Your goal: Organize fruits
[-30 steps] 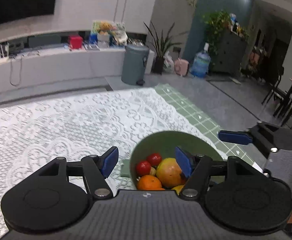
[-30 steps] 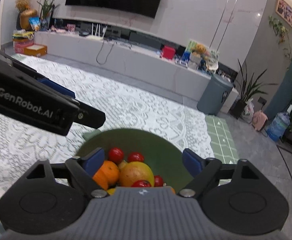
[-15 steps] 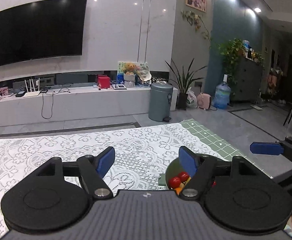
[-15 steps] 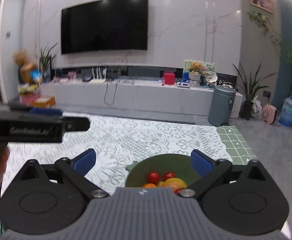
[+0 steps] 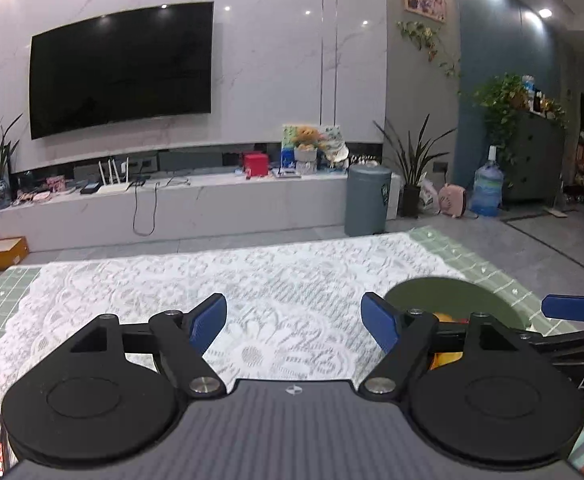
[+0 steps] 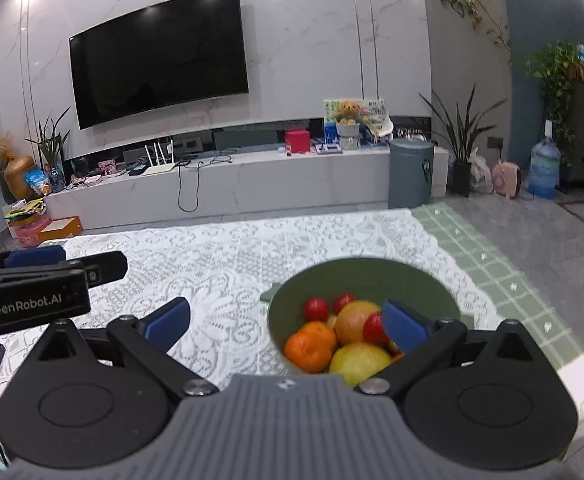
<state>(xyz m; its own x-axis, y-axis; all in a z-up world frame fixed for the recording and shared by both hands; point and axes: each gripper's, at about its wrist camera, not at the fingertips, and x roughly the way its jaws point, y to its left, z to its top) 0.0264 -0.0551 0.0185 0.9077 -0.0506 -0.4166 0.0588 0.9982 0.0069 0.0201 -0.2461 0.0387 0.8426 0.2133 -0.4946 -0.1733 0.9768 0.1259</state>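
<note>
Left gripper point(image 5: 294, 322): the fingers are opening and stand wide apart, with nothing between them except bare lace tablecloth point(image 5: 251, 280). Right gripper point(image 6: 285, 320): the fingers stand fully spread and released, gripping nothing.

The task items lie in a green bowl point(image 6: 424, 280) that stands on the lace-covered surface, near its right edge where a green checked mat point(image 6: 488, 256) shows beyond the lace. The bowl holds an orange point(image 6: 311, 346), a large yellow-red fruit point(image 6: 354, 320), a yellow fruit point(image 6: 358, 362) and small red tomatoes point(image 6: 316, 309).

Position relative to the fingers:
- In the right wrist view, the right fingertip point(image 6: 406, 326) overlaps the right part of the bowl and sits in front of the fruit; whether it touches any fruit cannot be told. The left fingertip point(image 6: 167, 324) is over the lace, well apart from the bowl.
- In the left wrist view, the bowl point(image 5: 452, 294) lies outside the finger gap, just beyond the right fingertip point(image 5: 380, 326), with most of its contents hidden behind the gripper body.

Each gripper appears at the edge of the other's view
</note>
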